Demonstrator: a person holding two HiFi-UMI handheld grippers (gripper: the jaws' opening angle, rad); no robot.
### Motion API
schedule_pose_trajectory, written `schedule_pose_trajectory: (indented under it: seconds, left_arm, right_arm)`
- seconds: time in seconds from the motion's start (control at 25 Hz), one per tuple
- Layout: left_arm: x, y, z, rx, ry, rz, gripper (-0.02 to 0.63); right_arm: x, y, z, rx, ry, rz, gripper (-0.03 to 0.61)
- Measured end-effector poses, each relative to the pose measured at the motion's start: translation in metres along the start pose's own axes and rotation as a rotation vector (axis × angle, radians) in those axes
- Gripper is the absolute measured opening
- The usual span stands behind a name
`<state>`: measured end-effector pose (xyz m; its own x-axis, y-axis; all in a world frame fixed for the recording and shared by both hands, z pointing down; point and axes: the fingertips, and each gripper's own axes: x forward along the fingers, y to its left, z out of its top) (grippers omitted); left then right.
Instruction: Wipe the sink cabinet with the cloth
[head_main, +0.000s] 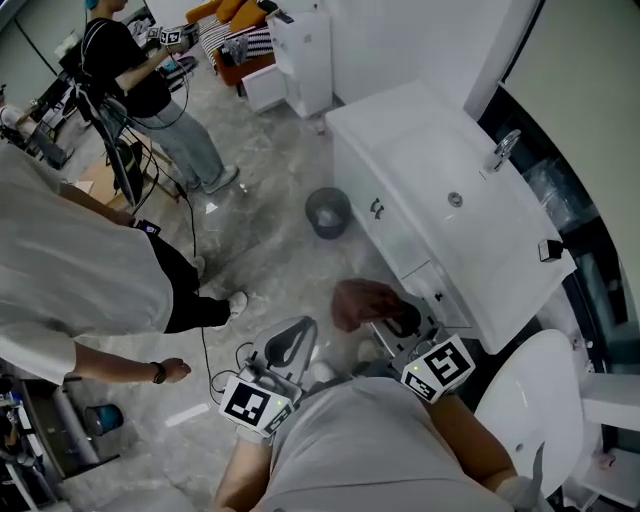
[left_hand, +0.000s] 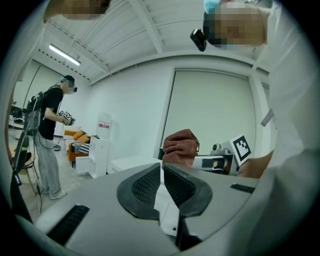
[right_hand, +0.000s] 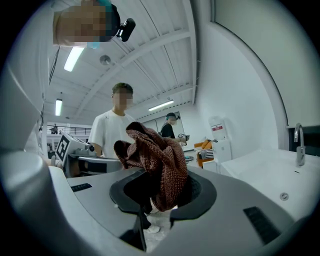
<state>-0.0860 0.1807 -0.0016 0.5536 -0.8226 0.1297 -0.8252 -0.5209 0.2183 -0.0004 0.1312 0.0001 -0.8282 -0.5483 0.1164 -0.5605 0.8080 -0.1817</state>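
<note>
A crumpled brown cloth (head_main: 362, 303) (right_hand: 155, 162) (left_hand: 180, 147) sticks up from my right gripper (head_main: 392, 322) (right_hand: 161, 192), whose jaws are shut on it. That gripper is held up close to the front of the white sink cabinet (head_main: 395, 225), near its lower right drawers. The basin top (head_main: 440, 170) with a chrome tap (head_main: 503, 150) lies beyond. My left gripper (head_main: 285, 345) (left_hand: 161, 184) is raised beside the right one, jaws pressed together with nothing between them.
A grey waste bin (head_main: 328, 212) stands on the marble floor before the cabinet. A toilet (head_main: 530, 410) is at the lower right. A person in a white shirt (head_main: 80, 280) stands at the left, another in black (head_main: 140, 80) farther back. Cables (head_main: 205, 350) trail on the floor.
</note>
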Motion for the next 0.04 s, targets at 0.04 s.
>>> schedule_pose_trajectory:
  seconds: [0.04]
  left_arm:
    - [0.0009,-0.0012,-0.0001,0.0,-0.001,-0.001,0.012]
  right_arm:
    - [-0.0012,-0.0009,-0.0001,0.001,0.0,-0.001,0.101]
